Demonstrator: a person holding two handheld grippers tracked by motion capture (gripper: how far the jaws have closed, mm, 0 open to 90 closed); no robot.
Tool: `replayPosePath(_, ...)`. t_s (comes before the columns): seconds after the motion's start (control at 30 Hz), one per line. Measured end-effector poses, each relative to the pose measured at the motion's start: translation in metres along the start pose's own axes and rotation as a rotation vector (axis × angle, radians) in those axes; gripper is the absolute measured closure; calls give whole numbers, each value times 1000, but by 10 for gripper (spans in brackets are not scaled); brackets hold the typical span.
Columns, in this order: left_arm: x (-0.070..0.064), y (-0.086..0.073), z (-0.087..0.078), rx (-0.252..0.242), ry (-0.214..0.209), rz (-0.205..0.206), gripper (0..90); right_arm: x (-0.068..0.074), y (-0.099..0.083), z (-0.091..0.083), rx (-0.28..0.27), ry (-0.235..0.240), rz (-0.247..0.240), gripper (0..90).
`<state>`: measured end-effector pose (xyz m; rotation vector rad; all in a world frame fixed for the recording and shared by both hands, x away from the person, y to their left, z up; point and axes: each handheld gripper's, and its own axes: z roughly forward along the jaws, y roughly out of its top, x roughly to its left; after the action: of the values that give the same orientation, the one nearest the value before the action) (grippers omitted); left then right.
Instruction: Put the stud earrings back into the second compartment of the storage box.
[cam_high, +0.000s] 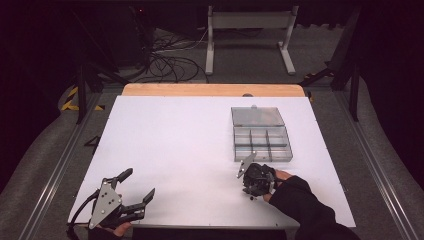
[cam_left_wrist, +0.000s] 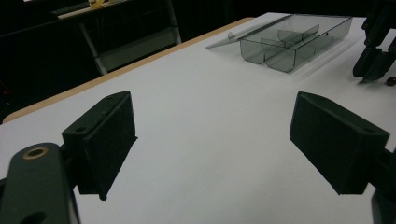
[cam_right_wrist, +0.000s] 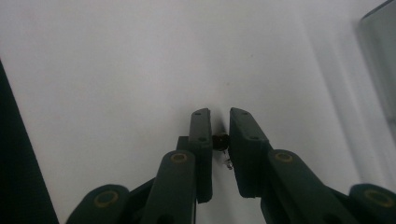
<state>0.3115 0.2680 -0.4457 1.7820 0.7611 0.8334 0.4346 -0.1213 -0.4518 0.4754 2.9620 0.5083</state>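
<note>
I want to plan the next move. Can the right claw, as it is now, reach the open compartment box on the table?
Probably yes. The right claw sits just before the compartment box, whose lid lies open, with bare white table between them. Its jaws already pinch a small dark part.

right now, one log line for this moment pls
left gripper: open, idle on table | right gripper: shut on small dark part | box: lid open, beyond right gripper

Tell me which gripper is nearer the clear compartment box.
Right. The right gripper sits just below the box, toward the person; the left gripper is far off at the table's near-left corner.
</note>
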Motion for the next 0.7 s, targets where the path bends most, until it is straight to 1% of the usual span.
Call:
replayPosePath(0.07,0,0,0,-1,0,1,150,-3,0,-9,-36,-8,5,796)
replayPosePath(0.27,0,0,0,-1,3,4,150,-7,1,-20,-51,-23,8,796)
replayPosePath(0.43,0,0,0,2,2,1,150,-12,1,-30,-103,-22,25,796)
replayPosePath(0.5,0,0,0,1,2,0,150,-14,1,-36,-126,-38,27,796)
replayPosePath(0.53,0,0,0,2,2,1,150,-14,1,-36,-126,-38,27,796)
replayPosePath(0.57,0,0,0,2,2,1,150,-16,1,-39,-151,-50,30,795)
replayPosePath(0.6,0,0,0,2,2,1,150,-16,1,-39,-151,-50,30,795)
replayPosePath(0.63,0,0,0,2,4,0,151,-17,1,-44,-189,-58,42,795)
replayPosePath(0.67,0,0,0,3,6,0,151,-17,1,-44,-189,-58,42,795)
replayPosePath(0.7,0,0,0,4,8,0,151,-18,0,-46,-206,-67,39,795)
